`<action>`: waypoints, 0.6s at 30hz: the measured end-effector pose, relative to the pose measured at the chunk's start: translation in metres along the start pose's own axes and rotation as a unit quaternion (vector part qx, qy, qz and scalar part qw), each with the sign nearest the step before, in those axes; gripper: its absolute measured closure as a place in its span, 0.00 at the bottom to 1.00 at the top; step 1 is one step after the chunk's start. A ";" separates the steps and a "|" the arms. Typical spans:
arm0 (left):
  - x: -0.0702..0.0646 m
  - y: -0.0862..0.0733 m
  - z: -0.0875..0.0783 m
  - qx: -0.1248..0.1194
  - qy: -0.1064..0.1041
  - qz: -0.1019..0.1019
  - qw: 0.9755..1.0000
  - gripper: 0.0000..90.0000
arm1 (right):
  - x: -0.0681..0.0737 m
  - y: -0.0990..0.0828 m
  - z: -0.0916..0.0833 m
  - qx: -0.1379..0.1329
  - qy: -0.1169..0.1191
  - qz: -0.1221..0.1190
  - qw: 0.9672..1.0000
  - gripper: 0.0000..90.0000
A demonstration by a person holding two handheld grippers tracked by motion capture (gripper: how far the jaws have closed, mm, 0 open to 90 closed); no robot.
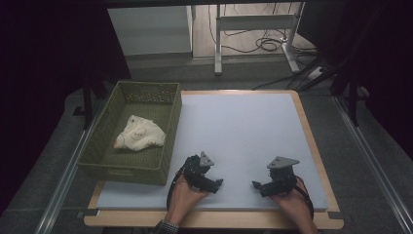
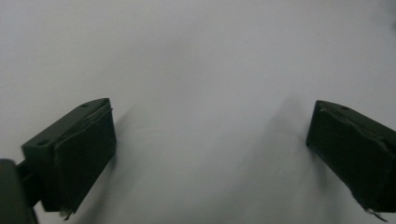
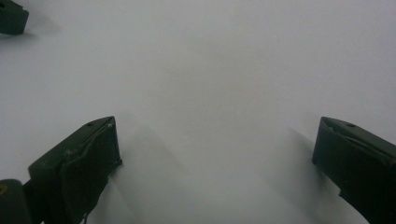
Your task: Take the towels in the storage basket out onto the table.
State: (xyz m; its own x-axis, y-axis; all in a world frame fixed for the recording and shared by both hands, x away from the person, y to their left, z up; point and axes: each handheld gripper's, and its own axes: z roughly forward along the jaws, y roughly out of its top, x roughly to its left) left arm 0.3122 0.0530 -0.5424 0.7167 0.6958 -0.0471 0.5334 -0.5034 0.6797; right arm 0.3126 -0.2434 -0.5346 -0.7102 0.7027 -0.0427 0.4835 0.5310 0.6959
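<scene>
A cream cloth (image 1: 139,134) lies crumpled inside the green basket (image 1: 103,161) at the table's left. My left gripper (image 1: 217,184) rests on the white mat near the front edge, pointing right, just right of the basket. Its jaws stand wide apart with only bare mat between them (image 2: 210,144). My right gripper (image 1: 256,185) rests on the mat farther right, pointing left toward the other one. It is open too, with nothing between its fingers (image 3: 215,158). A tip of the left gripper (image 3: 11,17) shows at the top left of the right gripper view.
The white mat (image 1: 243,131) covers most of the wooden table (image 1: 311,141). Beyond the far edge stand a white desk frame (image 1: 253,24) and floor cables (image 1: 268,45). Metal rails (image 1: 375,161) run along both sides of the table.
</scene>
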 end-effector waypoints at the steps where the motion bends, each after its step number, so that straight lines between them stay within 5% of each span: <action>1: 0.000 0.000 0.000 0.002 0.000 0.000 1.000 0.04 | 0.000 0.000 0.000 0.000 0.000 0.000 1.000 0.01; 18: 0.007 0.028 -0.013 0.010 -0.016 0.006 1.000 0.05 | 0.000 0.000 0.000 0.000 0.000 0.000 1.000 0.01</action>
State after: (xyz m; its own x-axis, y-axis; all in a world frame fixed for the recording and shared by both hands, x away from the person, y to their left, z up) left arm 0.3262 0.0505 -0.5144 0.7373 0.6727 -0.0624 0.5333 -0.5228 0.6651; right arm 0.3125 -0.2434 -0.5346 -0.7103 0.7026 -0.0429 0.4833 0.5311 0.6960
